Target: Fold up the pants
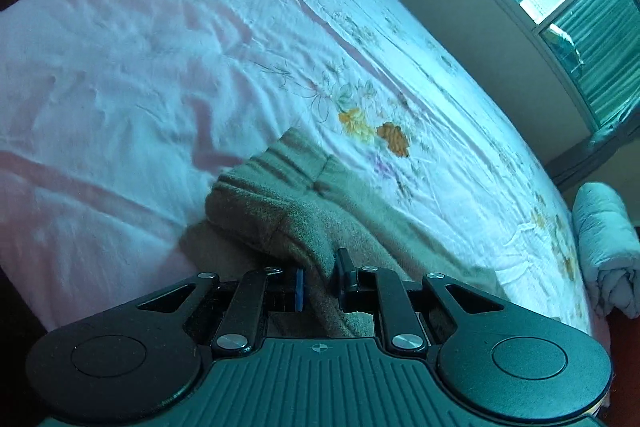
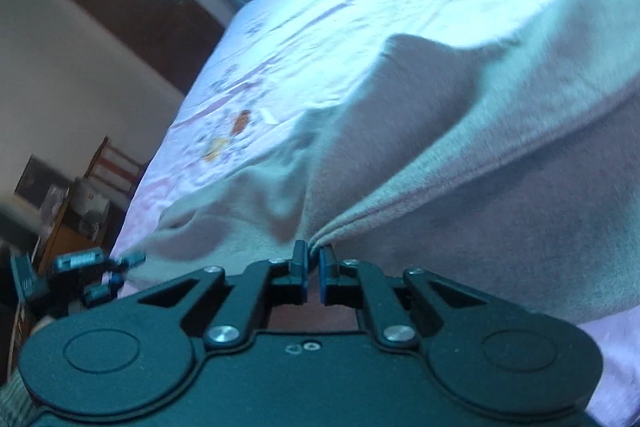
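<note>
Both claws pinch fuzzy grey pants on wrinkled sheet.

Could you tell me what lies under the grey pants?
The grey pants rest on the floral bedsheet, which shows all around them. Whatever lies beneath the sheet, or under the pants' bunched folds, is covered.

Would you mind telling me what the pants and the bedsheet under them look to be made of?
Pants: a thick, soft grey-brown knit, probably fleece or sweatshirt cotton; the surface is fuzzy and matte, with ribbed bands at one end. Bedsheet: thin woven cloth, likely cotton; it is smooth, finely creased, pale pink with printed flowers. Neither fibre can be confirmed by sight.
</note>
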Tool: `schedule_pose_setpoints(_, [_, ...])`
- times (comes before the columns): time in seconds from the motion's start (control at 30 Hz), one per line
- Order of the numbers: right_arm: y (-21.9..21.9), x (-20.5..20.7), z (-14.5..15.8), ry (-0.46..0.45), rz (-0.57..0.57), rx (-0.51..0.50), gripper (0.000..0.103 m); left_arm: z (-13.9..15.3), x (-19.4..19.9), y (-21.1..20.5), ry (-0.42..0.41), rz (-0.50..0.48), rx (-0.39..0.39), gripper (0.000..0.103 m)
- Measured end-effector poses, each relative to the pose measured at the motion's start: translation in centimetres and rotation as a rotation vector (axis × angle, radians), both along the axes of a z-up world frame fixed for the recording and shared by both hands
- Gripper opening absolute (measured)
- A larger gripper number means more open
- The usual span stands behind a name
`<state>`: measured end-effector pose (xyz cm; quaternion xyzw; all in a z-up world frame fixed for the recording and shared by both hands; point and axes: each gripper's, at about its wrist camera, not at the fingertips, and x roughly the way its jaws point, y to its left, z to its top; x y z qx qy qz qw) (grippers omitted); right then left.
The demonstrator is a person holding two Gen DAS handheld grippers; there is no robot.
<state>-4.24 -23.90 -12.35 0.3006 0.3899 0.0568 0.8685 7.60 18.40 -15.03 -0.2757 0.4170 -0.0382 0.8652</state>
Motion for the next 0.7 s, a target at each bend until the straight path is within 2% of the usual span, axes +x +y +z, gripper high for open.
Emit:
schedule_pose_setpoints(0.1, [0.7, 0.0, -0.7, 0.020, 0.013, -0.035, 0.000, -1.7, -0.4, -0.3, 0.039, -0.028, 0.021, 0.016])
schedule_pose_setpoints(0.17, [0.4, -0.3, -2.2, 0.056, 0.008, -0.044, 0.000, -3.1, -0.9, -0.3, 0.062, -0.025, 0.026, 0.016])
schedule_pose_setpoints(0.27, [0.6, -0.4, -3.4, 0.092, 0.012, -0.065, 0.000, -4.5, -1.4, 0.2, 0.079, -0.014, -0.026, 0.016])
schedule_pose_setpoints(0.37, [1.0, -0.2, -3.6, 0.096, 0.021, -0.085, 0.000, -4.0, -1.9, 0.7, 0.059, -0.012, -0.068, 0.016])
schedule_pose_setpoints(0.47, [0.7, -0.2, -3.5, 0.095, 0.026, -0.089, 0.000, -2.9, -2.5, 2.3, 0.033, 0.036, -0.154, 0.017])
schedule_pose_setpoints(0.53, [0.7, -0.4, -3.6, 0.086, 0.030, -0.099, 0.000, -3.0, -2.5, 3.2, 0.054, 0.070, -0.216, 0.019])
schedule_pose_setpoints(0.7, [0.9, -0.6, -3.7, 0.084, 0.015, -0.115, 0.000, -3.3, -3.0, 2.7, 0.071, 0.108, -0.190, 0.019])
